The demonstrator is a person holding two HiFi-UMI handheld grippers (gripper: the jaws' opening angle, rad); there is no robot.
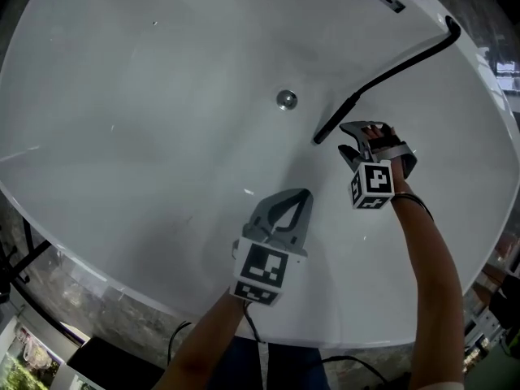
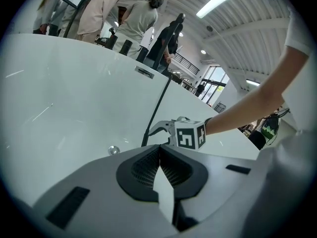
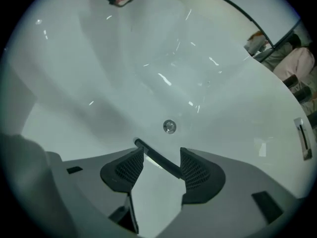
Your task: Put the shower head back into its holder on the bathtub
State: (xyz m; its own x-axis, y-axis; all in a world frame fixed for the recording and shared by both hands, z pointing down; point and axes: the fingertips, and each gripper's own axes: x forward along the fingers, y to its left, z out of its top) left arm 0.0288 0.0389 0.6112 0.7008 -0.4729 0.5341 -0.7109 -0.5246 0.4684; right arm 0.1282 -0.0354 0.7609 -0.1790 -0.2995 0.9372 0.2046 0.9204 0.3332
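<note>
White bathtub point(image 1: 122, 136) fills the head view, with a round metal drain point(image 1: 286, 99) near its middle. I see the black shower head point(image 1: 382, 75) lying inside the tub as a slim wand, running from near the drain up toward the far right rim. The right hand-held gripper point(image 1: 351, 140) points down at the wand's lower end, just beside it. The left hand-held gripper point(image 1: 301, 197) hangs nearer to me, well apart from the wand.

From the left gripper view, the left hand-held gripper point(image 2: 159, 150) has its jaws pressed together with nothing between them. Beyond it I see the right hand-held gripper point(image 2: 158, 129) with its marker cube point(image 2: 190, 134), next to the shower head point(image 2: 157, 108) and the drain point(image 2: 114, 150). Several people point(image 2: 138, 19) stand behind the tub's far rim.

From the right gripper view, the right hand-held gripper point(image 3: 162, 155) has its jaws spread wide. The shower head point(image 3: 156, 157) lies slantwise in the gap between them on the tub floor, and the pads are not squeezing it. I cannot tell whether its near end touches one pad. The drain point(image 3: 170, 127) sits just past the wand's tip.
</note>
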